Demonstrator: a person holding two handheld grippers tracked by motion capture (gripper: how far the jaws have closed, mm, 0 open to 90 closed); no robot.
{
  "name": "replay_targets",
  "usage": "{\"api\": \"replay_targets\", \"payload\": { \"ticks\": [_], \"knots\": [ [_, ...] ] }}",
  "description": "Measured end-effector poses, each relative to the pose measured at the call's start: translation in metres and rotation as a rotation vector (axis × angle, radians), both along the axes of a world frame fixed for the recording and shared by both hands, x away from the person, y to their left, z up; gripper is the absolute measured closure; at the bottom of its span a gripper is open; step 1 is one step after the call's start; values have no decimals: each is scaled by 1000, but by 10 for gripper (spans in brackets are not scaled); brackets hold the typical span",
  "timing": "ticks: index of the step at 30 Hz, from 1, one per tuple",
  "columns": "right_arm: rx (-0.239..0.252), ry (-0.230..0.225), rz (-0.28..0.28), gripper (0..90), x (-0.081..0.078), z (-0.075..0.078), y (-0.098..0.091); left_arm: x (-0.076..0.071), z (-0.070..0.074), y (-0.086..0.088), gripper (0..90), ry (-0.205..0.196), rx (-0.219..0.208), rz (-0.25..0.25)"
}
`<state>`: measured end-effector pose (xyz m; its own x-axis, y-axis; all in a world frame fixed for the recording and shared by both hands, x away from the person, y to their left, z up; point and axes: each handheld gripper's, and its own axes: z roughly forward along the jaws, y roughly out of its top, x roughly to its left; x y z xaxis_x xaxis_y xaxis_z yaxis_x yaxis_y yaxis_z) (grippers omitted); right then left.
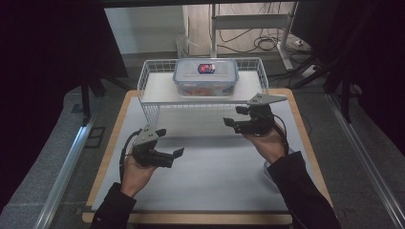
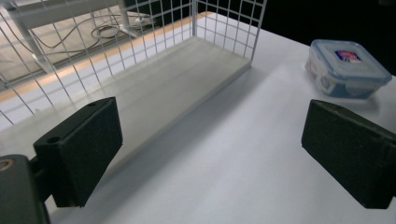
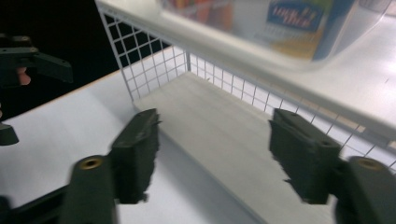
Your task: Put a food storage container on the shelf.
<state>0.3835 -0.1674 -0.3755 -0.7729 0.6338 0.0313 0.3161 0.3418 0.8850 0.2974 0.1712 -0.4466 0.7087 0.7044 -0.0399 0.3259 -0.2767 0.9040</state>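
A clear food box with a blue-rimmed lid point(image 1: 206, 76) stands on top of a white wire rack point(image 1: 149, 78) at the back of the table. In the right gripper view the box point(image 3: 280, 23) looms just above the rack's top edge point(image 3: 154, 60). My right gripper point(image 1: 232, 116) hovers by the rack's front right, open, nothing between its jaws point(image 3: 215, 154). My left gripper point(image 1: 171, 142) is lower left over the white table top, pointing right, open and empty point(image 2: 210, 149). A second lidded box point(image 2: 345, 67) sits on the table beyond it.
The rack's lower board point(image 2: 187, 79) is bare under the top shelf. The white mat point(image 1: 215, 181) covers a wooden table. Cables and a metal stand point(image 1: 282, 43) lie on the floor behind. The other gripper point(image 3: 28, 60) shows at the left of the right gripper view.
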Motion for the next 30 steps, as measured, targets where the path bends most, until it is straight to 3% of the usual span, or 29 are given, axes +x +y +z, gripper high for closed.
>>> {"api": "replay_targets", "payload": {
  "ticks": [4, 8, 10, 13, 15, 20, 28, 30],
  "knots": [
    [-28, -7, 11, 222, -8, -11, -4, -4, -9, -2, 41, 1, 31, 1],
    [-19, -9, 5, 189, -15, -23, -13, -11, -16, -5, 59, 19, 28, -21],
    [-46, -12, -10, 173, -17, -27, -17, -15, -20, -8, 61, 21, 37, -31],
    [-29, -12, -13, 144, -21, -34, -23, -19, -24, -10, 60, 18, 63, -33],
    [-34, -10, -9, 128, -24, -39, -25, -23, -26, -10, 56, 20, 59, -32],
    [-49, 2, 2, 70, -34, -52, -26, -35, -35, -3, 34, 11, 28, 13],
    [-84, 42, 26, 37, -55, -70, -24, -45, -45, 4, 31, 8, 46, 38],
    [-97, 46, 29, 37, -61, -73, -24, -47, -49, 4, 33, 6, 67, 44]
  ]
}}
